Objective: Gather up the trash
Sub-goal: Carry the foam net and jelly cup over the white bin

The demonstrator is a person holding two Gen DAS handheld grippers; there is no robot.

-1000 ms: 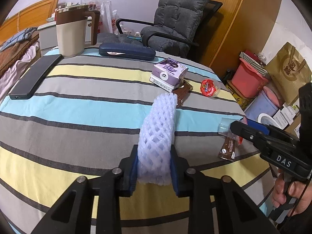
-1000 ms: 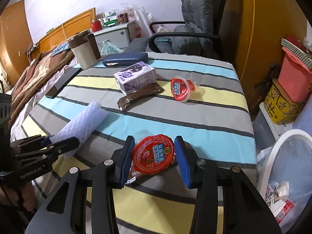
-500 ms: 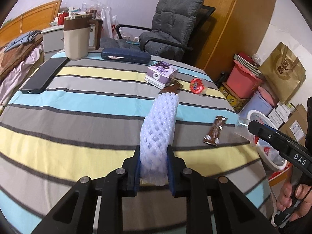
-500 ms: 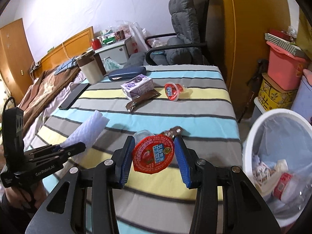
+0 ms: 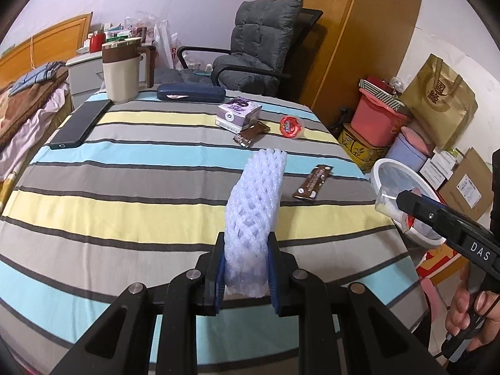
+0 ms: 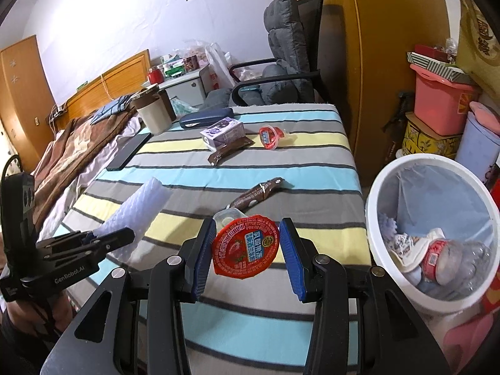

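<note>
Both loads have been lifted off the striped table point(image 5: 131, 187) and carried toward the white bin point(image 6: 431, 231), the foam net point(image 5: 254, 206) clamped in the left gripper point(image 5: 247, 276), the jelly cup point(image 6: 245, 247) in the right gripper point(image 6: 248, 259), so dropping appears next.

both fisheye views are showing even, moderately bright indoor lighting with a cool purple-white cast on the wall point(image 6: 93, 15). the light is falling from above, though no lamp is appearing in either view. a soft shadow is lying on the wooden wardrobe point(image 6: 337, 62) behind the grey chair point(image 6: 287, 37). no strong glare is showing; a faint sheen is sitting on the red foil lid point(image 6: 245, 247). straight lines are bending toward the edges, and black vignette is filling the corners. the striped tablecloth point(image 5: 125, 168) is curving strongly. focus is staying sharp at centre, softening slightly at the rim.
</note>
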